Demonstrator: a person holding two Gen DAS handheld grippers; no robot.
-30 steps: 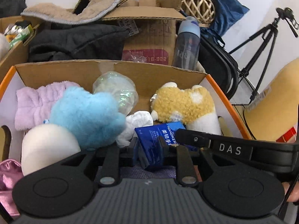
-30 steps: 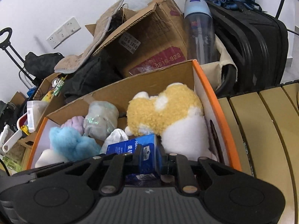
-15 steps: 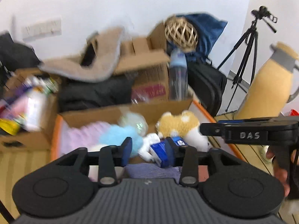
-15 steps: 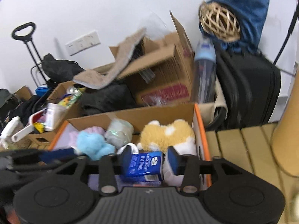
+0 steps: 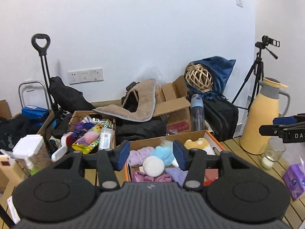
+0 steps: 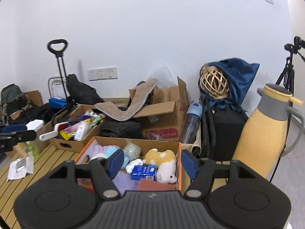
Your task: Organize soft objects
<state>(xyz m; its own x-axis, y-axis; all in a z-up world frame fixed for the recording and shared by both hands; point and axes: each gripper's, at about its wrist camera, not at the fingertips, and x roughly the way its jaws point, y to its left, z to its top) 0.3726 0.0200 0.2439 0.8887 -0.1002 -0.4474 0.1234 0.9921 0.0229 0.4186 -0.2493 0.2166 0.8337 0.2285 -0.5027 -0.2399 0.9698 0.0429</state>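
Left gripper (image 5: 150, 157) and right gripper (image 6: 151, 161): jaws parted, just been opening, nothing between them. Orange-edged cardboard box (image 6: 179, 160) holds blue tissue pack (image 6: 143, 170), dog plush (image 6: 162, 160).

Two hand-held grippers can be counted: left (image 5: 150, 157), right (image 6: 152, 161). In the orange-edged box (image 6: 180, 164): one yellow plush dog (image 6: 162, 157), one blue tissue pack (image 6: 143, 170), one white ball (image 5: 153, 166), one blue fluffy toy (image 5: 164, 153). Beside it, one yellow jug (image 6: 261, 133) and one water bottle (image 6: 191, 123) are seen.
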